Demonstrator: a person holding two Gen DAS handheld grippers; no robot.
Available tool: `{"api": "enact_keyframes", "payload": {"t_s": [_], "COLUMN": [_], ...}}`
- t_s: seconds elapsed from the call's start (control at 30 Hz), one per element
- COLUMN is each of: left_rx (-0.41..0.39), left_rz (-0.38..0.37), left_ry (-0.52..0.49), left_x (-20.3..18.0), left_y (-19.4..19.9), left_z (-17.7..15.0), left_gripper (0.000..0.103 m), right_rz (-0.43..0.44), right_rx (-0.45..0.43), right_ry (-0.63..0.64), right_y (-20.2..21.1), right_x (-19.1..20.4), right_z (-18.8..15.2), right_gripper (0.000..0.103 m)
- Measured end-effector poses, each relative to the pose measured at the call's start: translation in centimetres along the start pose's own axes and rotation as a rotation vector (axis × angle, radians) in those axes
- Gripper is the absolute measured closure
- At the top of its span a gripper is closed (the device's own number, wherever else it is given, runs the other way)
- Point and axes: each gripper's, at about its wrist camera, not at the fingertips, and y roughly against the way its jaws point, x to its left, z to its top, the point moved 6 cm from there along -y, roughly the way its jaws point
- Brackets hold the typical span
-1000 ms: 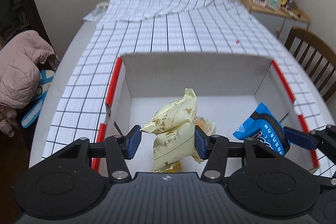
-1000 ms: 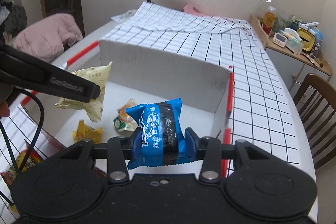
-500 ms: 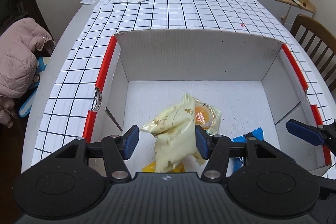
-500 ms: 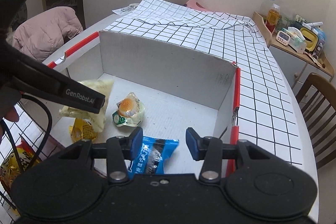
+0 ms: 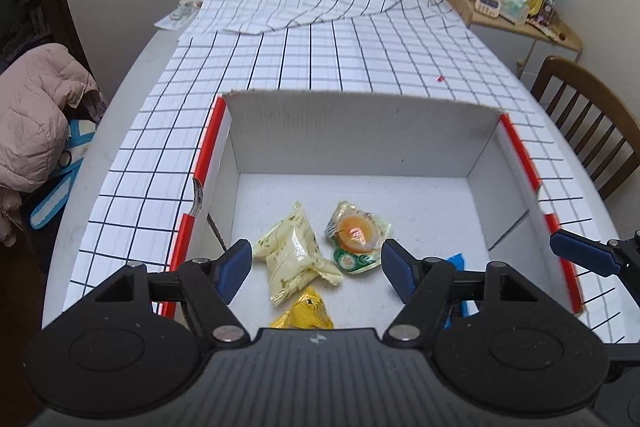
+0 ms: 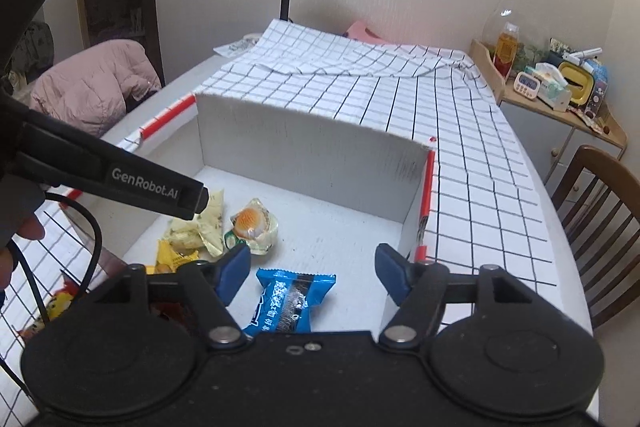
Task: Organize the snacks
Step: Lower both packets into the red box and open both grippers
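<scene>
- The yellow packet [image 5: 303, 315] is half hidden behind the left gripper [image 5: 316, 265]; the blue packet [image 5: 455, 273] shows only a corner at 3 o'clock of that gripper
- Four snacks lie on the floor of the white box [image 5: 360, 131]: pale yellow packet [image 5: 294, 255], clear orange-centred packet [image 5: 357, 235], yellow, blue
- Left gripper's jaws are opening, nothing pressed between them
- Right gripper [image 6: 312, 269] jaws are opening above the blue packet [image 6: 290, 301], pads apart from it
- Snacks outside the box at 8 o'clock are too blurred to count
</scene>
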Motion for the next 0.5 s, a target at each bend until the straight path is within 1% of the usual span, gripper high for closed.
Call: {"api": "enact_keyframes", "payload": {"t_s": [0.13,0.4,0.5], "left_rx": [-0.021,-0.062,-0.081], "left_rz": [-0.02,-0.051,-0.065], "left_ry": [0.009,0.016,0.021], "left_x": [-0.2,-0.4,-0.4], "left_y": [1.5,4.6,5.8], "left_z": [0.1,-0.7,-1.2], "left_gripper": [0.027,0.026,0.026], "right_rz": [0.009,0.023,0.034], "right_rx": [-0.028,-0.075,-0.09], "right_ry": [-0.014,-0.029,-0.03], "right_y": [1.6,4.8,6.0], "right_x": [-0.2,-0.4,-0.4], "right_z": [0.3,0.3,0.1], "right_gripper": [0.025,0.019,0.019]}}
